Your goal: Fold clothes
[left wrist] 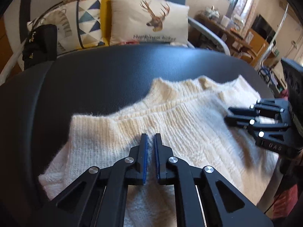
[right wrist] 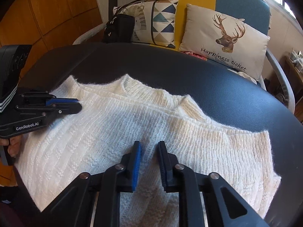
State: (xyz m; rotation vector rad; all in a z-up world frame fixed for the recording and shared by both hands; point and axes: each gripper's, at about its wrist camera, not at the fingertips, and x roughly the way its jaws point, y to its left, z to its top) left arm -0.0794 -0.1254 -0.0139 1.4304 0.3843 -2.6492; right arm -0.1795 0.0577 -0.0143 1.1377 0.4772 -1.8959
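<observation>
sweater [left wrist: 170, 124]: cream knit, lying flat-ish on the dark table [left wrist: 94, 79], already doubled over
left tongs [left wrist: 151, 138]: pinched closed on a ridge of knit near the ribbed edge
right tongs [right wrist: 149, 147]: narrow gap, knit bunched between, grip looks likely
tip: lift both corners evenly so the fold stays square
</observation>
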